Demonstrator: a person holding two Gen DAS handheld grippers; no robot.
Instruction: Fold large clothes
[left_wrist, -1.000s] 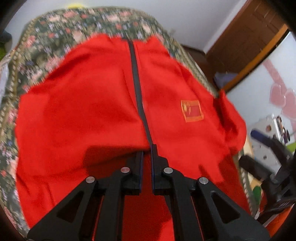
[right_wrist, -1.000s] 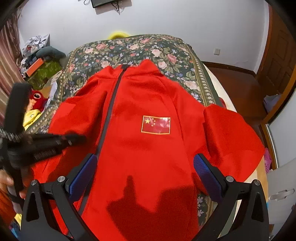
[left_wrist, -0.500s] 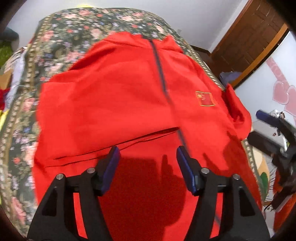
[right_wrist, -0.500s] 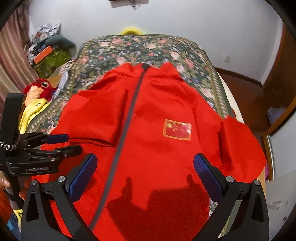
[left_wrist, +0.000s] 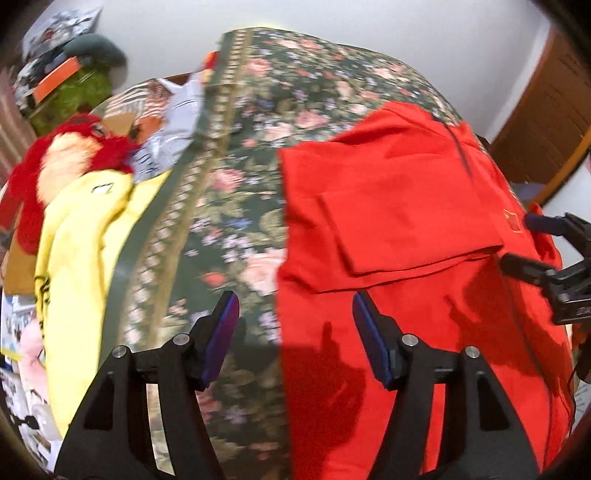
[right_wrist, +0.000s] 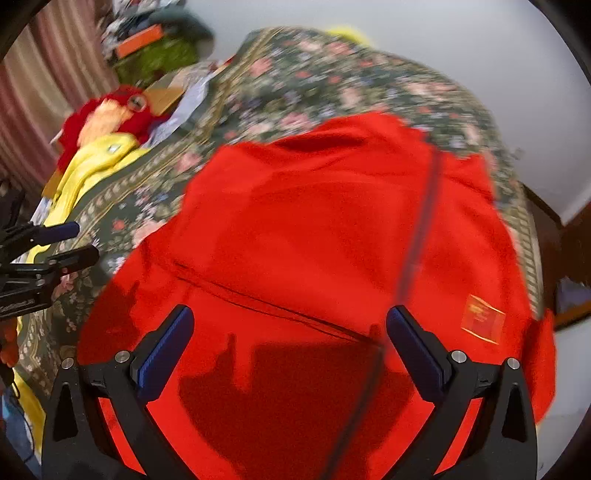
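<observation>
A red zip jacket (left_wrist: 424, 314) lies front up on a floral bedspread (left_wrist: 229, 206). One sleeve (left_wrist: 399, 221) is folded flat across its chest. My left gripper (left_wrist: 293, 306) is open with nothing between its fingers and hangs over the jacket's left edge, half above the bedspread. My right gripper (right_wrist: 291, 321) is also open and holds nothing. It hovers over the jacket (right_wrist: 314, 221), left of the dark zip (right_wrist: 421, 229) and the flag patch (right_wrist: 482, 325). Each view shows the other gripper at its side: the right gripper (left_wrist: 519, 240) and the left gripper (right_wrist: 79, 242).
A yellow garment (left_wrist: 85, 236) and a red plush toy (left_wrist: 55, 166) lie at the bed's left side, with a green bag (left_wrist: 81, 92) and clutter behind. A wooden door (left_wrist: 546, 110) stands at the back right. The bedspread (right_wrist: 332, 81) is bare beyond the collar.
My left gripper opened, let go of the red sleeve on the chest and moved left to the jacket's edge. My right gripper stayed open and swung left across the jacket.
</observation>
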